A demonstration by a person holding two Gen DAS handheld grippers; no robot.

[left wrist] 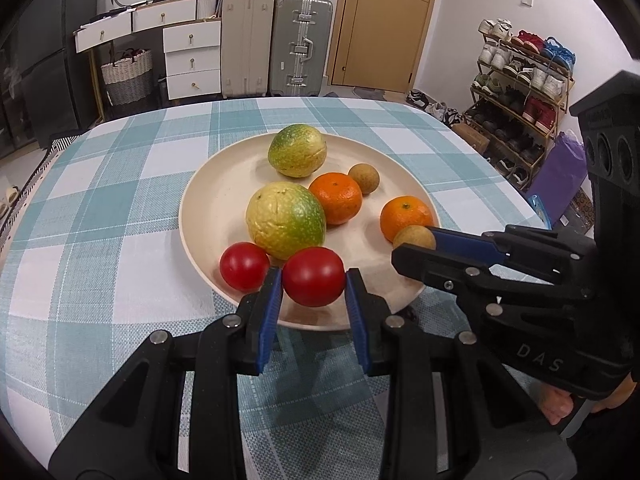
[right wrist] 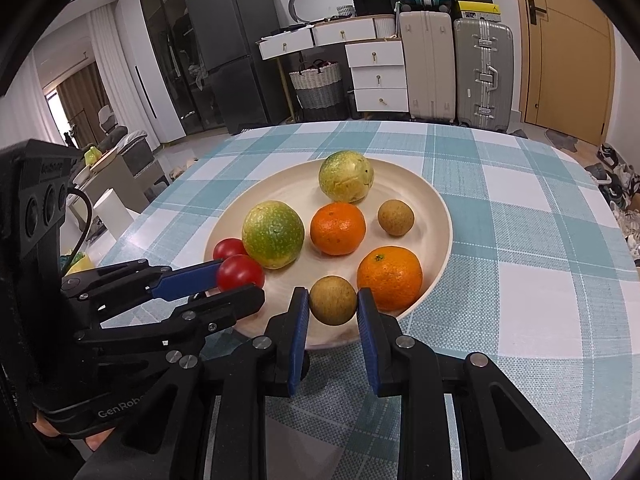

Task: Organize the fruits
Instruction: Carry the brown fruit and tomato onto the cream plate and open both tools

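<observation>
A cream plate (left wrist: 200, 208) (right wrist: 436, 208) on the checked tablecloth holds two green-yellow fruits (left wrist: 286, 220) (left wrist: 297, 150), two oranges (left wrist: 336, 198) (left wrist: 406, 218), two small brown fruits and two tomatoes. My left gripper (left wrist: 314, 282) is shut on a red tomato (left wrist: 314, 276) at the plate's near rim; the second tomato (left wrist: 244, 266) lies just left of it. My right gripper (right wrist: 333, 302) is shut on a small brown fruit (right wrist: 333, 300) beside an orange (right wrist: 390, 278). The other brown fruit (right wrist: 395, 218) sits farther back. Each gripper also shows from the side in the other view: the right gripper (left wrist: 414, 246), the left gripper (right wrist: 240, 280).
The table (left wrist: 100, 240) has a blue-and-white checked cloth. Behind it stand white drawers (left wrist: 192, 56), two suitcases (left wrist: 302, 44), a wooden door (left wrist: 384, 20) and a shoe rack (left wrist: 520, 92). A dark fridge (right wrist: 228, 52) stands at the far left. A person's hand (left wrist: 556, 404) holds the right gripper.
</observation>
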